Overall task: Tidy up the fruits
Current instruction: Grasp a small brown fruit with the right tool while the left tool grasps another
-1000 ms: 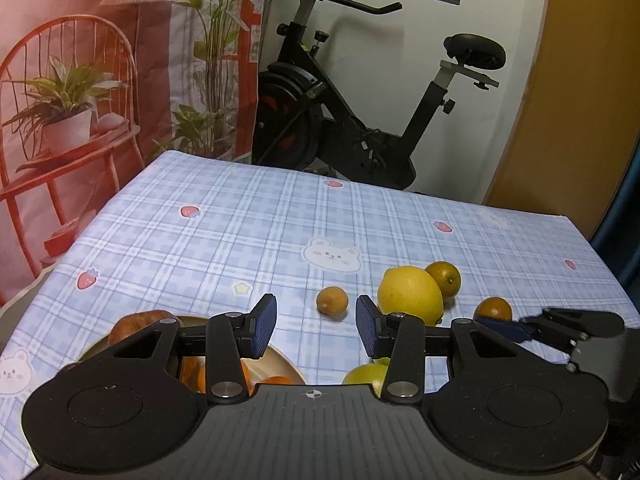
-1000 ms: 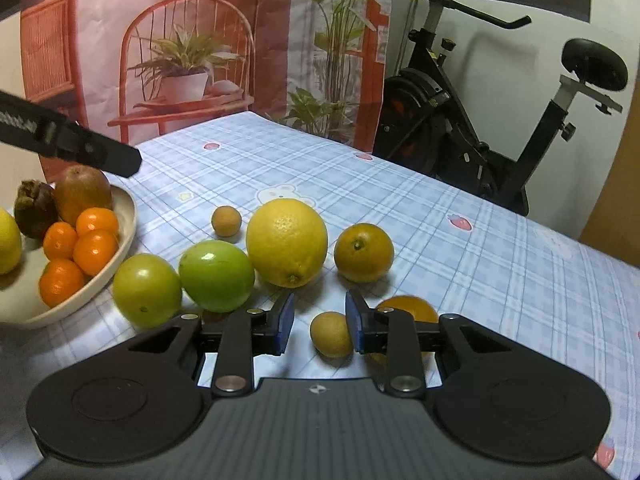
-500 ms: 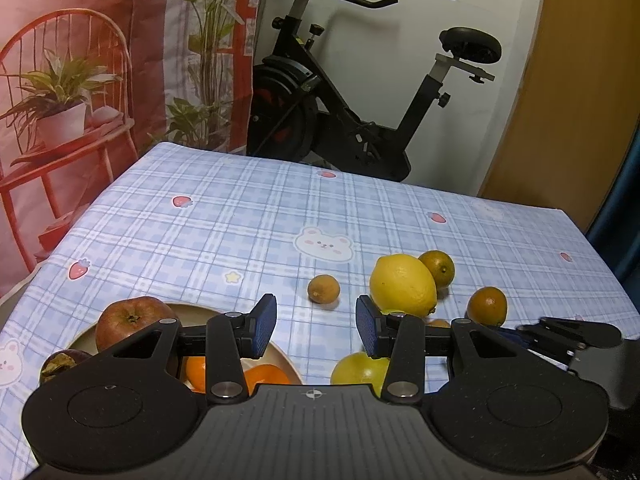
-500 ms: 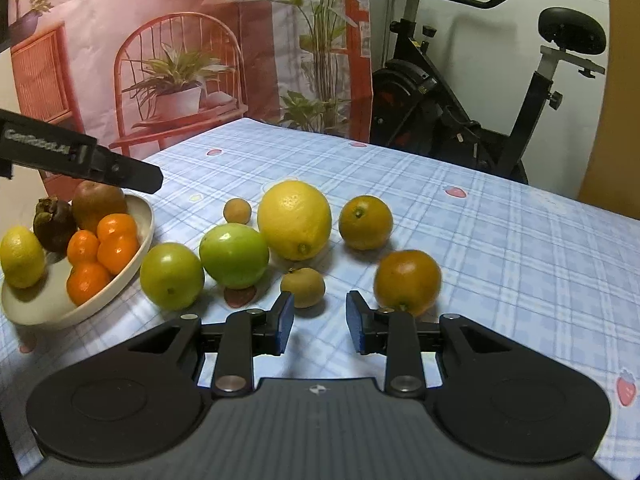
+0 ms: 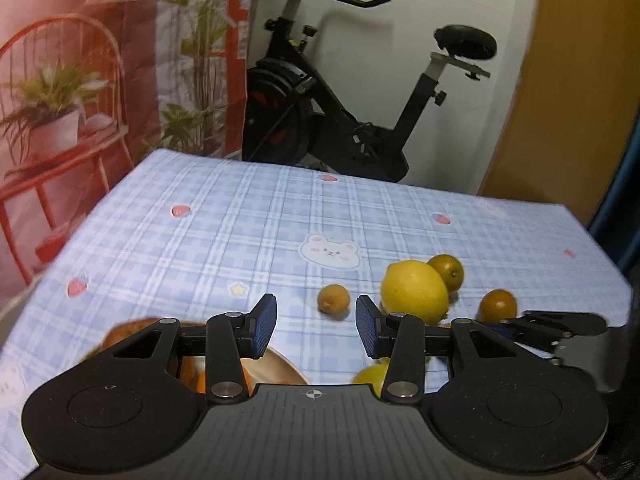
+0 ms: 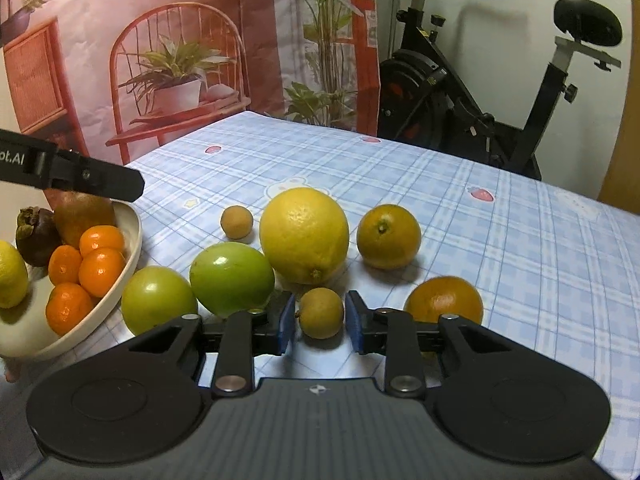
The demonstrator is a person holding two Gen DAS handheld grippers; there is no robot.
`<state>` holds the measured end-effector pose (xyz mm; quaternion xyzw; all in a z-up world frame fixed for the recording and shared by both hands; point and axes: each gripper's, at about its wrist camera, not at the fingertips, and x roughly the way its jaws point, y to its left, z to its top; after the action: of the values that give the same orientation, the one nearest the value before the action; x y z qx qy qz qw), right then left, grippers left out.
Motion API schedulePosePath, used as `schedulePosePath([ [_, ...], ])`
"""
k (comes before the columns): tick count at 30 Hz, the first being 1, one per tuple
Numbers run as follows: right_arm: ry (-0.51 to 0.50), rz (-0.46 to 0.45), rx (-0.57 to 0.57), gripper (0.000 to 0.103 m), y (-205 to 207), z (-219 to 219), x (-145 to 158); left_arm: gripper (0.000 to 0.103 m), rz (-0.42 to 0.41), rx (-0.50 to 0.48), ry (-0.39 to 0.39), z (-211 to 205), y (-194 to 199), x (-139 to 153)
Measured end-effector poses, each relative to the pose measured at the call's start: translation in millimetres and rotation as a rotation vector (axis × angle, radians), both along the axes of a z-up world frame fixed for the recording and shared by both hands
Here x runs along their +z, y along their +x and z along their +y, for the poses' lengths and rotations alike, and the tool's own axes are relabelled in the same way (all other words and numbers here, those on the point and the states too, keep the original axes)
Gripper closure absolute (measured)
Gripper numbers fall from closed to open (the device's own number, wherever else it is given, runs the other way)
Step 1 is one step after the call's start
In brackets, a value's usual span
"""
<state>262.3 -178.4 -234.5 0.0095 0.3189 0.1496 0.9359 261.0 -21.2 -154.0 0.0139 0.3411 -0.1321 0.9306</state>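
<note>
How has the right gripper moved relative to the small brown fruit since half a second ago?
Yes. The right gripper has advanced toward the big lemon, and its fingers now flank the small brown fruit.

The worktop wore a pale blue and white plaid cloth printed with pink strawberries and a white bear face. On it lay a bright yellow lemon, two glossy green fruits, two orange-skinned oranges tinged green, and two small tan-brown fruits. The cream bowl held vivid orange mandarins, a dark purple mangosteen and a reddish-brown fruit. Both claws were black with blue pads. Behind hung a pink backdrop with red chair and green plants, beside a black exercise bike.
</note>
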Motion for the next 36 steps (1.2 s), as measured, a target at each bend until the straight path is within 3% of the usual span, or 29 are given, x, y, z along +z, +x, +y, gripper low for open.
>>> schedulePosePath([
  [8,0.029,-0.022,-0.028,0.076,-15.1,-5.2,-3.8,0.057,-0.003,-0.008,-0.016,-2.0,26.4,-9.6],
  [24,0.065,-0.031,-0.025,0.076,-18.8,-11.3,-4.7,0.057,0.163,-0.010,-0.020,-26.0,71.4,-49.1],
  [26,0.065,-0.031,-0.025,0.076,-18.8,-11.3,-4.8,0.059,0.169,-0.017,-0.014,-29.9,72.9,-52.2],
  [28,0.066,-0.031,-0.024,0.076,-18.7,-11.3,-4.8,0.073,0.177,-0.025,-0.012,-32.0,73.9,-54.9],
  [36,0.068,-0.030,-0.021,0.076,-18.4,-10.7,-5.1,0.073,0.155,-0.042,0.004,-33.0,67.0,-53.1],
])
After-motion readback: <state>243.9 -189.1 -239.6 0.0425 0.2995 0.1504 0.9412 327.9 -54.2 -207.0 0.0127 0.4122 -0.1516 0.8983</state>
